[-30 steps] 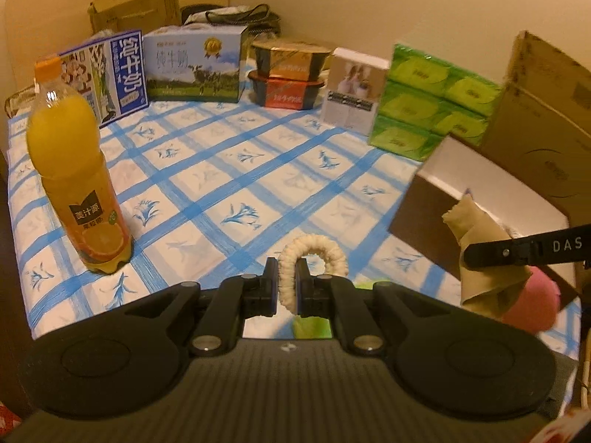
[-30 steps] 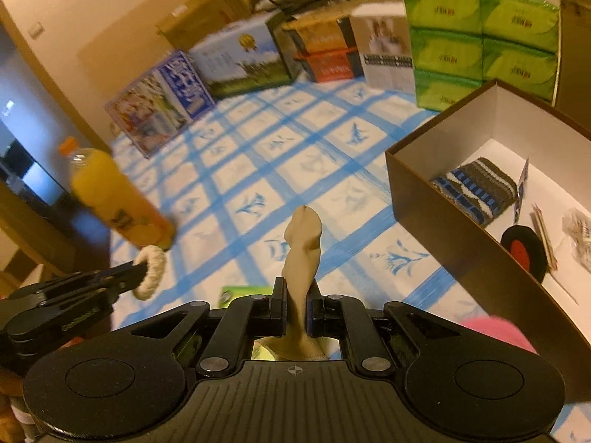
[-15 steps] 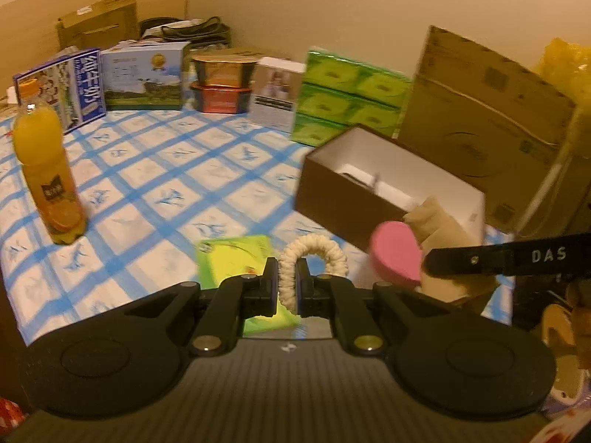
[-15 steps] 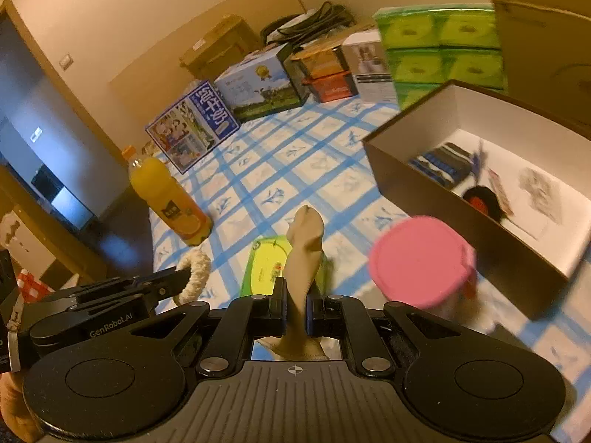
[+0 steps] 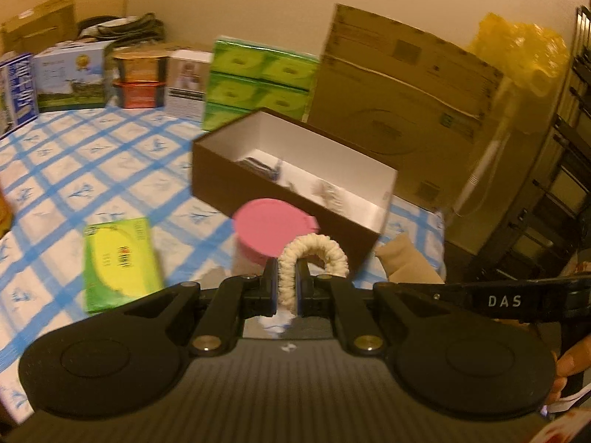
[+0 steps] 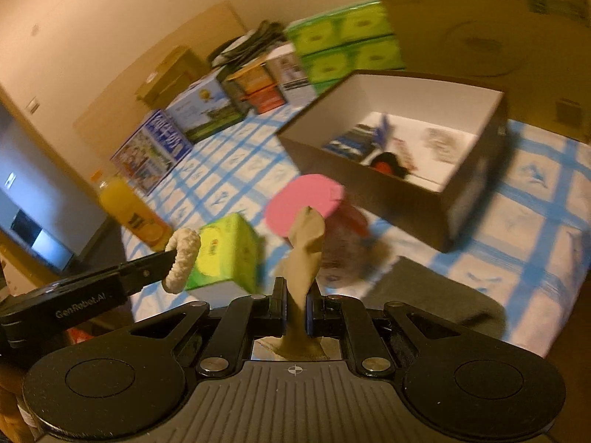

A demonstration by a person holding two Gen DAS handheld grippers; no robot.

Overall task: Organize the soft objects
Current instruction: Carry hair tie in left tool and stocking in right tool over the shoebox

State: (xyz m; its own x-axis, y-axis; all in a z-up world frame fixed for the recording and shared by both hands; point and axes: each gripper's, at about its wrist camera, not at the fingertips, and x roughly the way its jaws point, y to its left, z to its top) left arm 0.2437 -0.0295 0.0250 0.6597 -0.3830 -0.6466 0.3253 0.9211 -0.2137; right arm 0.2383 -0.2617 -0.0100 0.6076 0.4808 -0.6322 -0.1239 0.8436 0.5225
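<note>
Two tongs, one in each of my hands, are shown side by side above a bed covered with a blue-and-white checked sheet (image 5: 92, 155). Left to right in my right-hand camera: an orange juice bottle (image 6: 129, 210) stands near the bed's edge; my left tongs (image 5: 286, 284) pinch a cream scrunchie (image 5: 314, 254), their jaws pressed onto one side of its loop while the rest arches free above them; a green-and-yellow packet (image 6: 225, 254) lies on the sheet just behind the scrunchie; a pink-lidded container (image 6: 306, 206) stands beside that packet, close to the near wall of the box; my right tongs (image 6: 295, 310) are closed on a beige cloth (image 6: 304, 251), which rises upright between the jaws with its tip in front of the pink lid. Farther right sits a brown box with a white interior (image 6: 476, 199), open-topped, holding a striped knit piece (image 6: 351, 142) and several small items too blurred to name. Along the wall behind stand cartons, stacked green tissue packs (image 5: 258, 77) and a large cardboard box (image 5: 402, 103). Both soft objects are held clear of the sheet, outside the box.
</note>
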